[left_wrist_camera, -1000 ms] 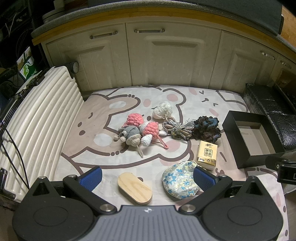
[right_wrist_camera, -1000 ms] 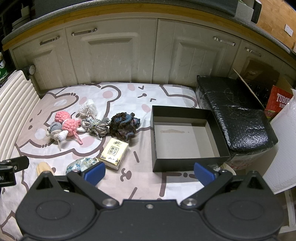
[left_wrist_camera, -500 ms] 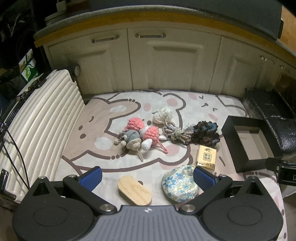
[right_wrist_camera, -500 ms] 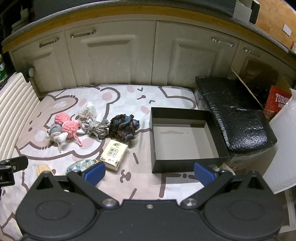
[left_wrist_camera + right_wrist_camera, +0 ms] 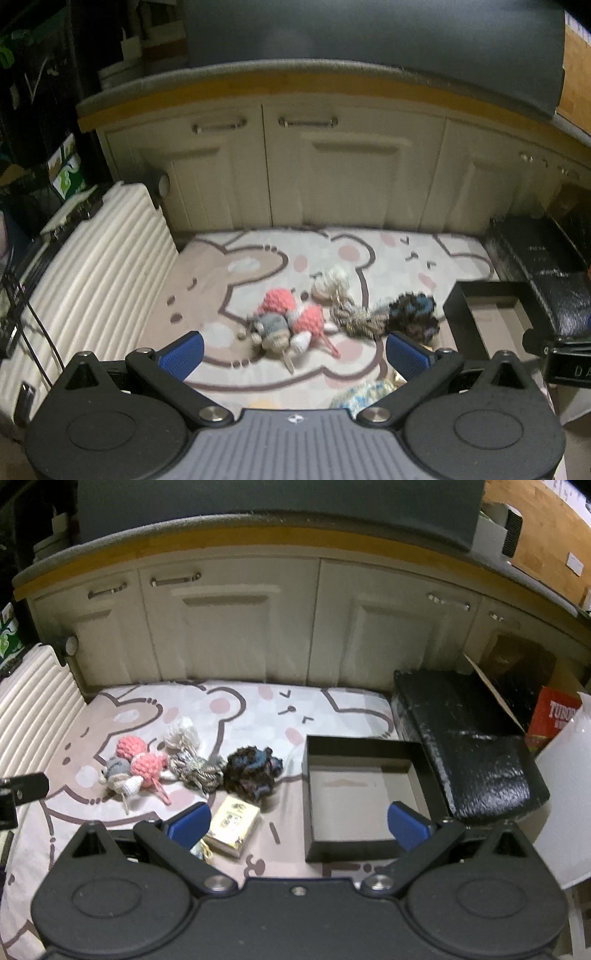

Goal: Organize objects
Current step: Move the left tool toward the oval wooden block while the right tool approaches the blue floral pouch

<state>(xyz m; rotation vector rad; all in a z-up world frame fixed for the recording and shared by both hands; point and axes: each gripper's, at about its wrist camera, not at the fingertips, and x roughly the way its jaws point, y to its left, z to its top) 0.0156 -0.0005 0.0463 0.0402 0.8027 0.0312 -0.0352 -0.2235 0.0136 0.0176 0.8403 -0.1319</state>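
A bear-print mat (image 5: 236, 709) lies before cream cabinets (image 5: 229, 627), between a ribbed suitcase (image 5: 96, 266) and black box (image 5: 354, 794). Both claws (image 5: 293, 350) (image 5: 299, 821) gape empty.

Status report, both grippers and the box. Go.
Left gripper open, holding nothing. Right gripper open, holding nothing. Black box empty on the mat; knitted toys, yarn bundle, tissue pack lie outside it. Nothing blocking the box.

Place: a home kitchen floor.
Far: cream cabinets (image 5: 229, 627) under a countertop (image 5: 258, 528).
Near: cartoon bear mat (image 5: 258, 709).
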